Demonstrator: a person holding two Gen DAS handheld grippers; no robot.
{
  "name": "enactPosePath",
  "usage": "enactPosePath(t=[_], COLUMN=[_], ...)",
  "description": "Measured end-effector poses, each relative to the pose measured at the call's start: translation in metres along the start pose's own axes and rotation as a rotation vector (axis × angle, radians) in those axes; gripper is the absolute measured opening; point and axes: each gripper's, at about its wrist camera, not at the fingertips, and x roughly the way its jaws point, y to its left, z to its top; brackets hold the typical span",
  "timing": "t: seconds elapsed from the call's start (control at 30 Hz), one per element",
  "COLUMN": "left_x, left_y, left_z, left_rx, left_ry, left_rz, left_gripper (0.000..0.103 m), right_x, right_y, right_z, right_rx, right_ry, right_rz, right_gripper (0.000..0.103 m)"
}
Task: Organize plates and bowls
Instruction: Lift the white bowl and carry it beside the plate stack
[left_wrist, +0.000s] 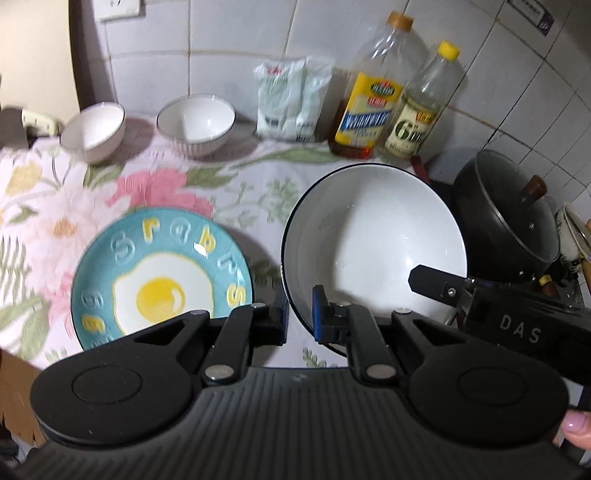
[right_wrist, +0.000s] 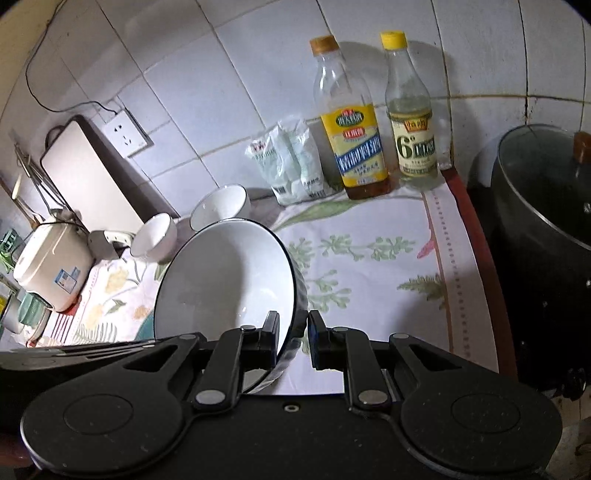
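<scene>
A large white bowl with a dark rim (left_wrist: 373, 240) is held tilted above the floral cloth. My left gripper (left_wrist: 299, 317) is shut on its near rim. My right gripper (right_wrist: 292, 334) is shut on its right rim; the bowl fills the middle of the right wrist view (right_wrist: 225, 280), and the right gripper shows in the left wrist view (left_wrist: 443, 284). A teal plate with a fried-egg picture (left_wrist: 162, 277) lies on the cloth left of the bowl. Two small white bowls (left_wrist: 94, 131) (left_wrist: 195, 123) stand at the back left; they also show in the right wrist view (right_wrist: 153, 234) (right_wrist: 221, 206).
Two bottles (left_wrist: 373, 92) (left_wrist: 424, 107) and a white bag (left_wrist: 291, 99) stand against the tiled wall. A black lidded pot (left_wrist: 509, 218) sits at the right. A rice cooker (right_wrist: 51, 262) and a cutting board (right_wrist: 85, 173) stand at the left.
</scene>
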Motion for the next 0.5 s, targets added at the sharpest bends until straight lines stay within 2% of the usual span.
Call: enactPosePath(t=[0.5], left_x=[0.052], left_y=[-0.006], left_z=[-0.028], left_rx=[-0.032], left_ry=[0.079], left_rz=[0.026], left_gripper=[0.011], right_x=[0.042], right_y=[-0.041], right_z=[-0.036], right_rx=[0.032], right_ry=[0.104], right_rz=[-0.001], right_gripper=[0.02])
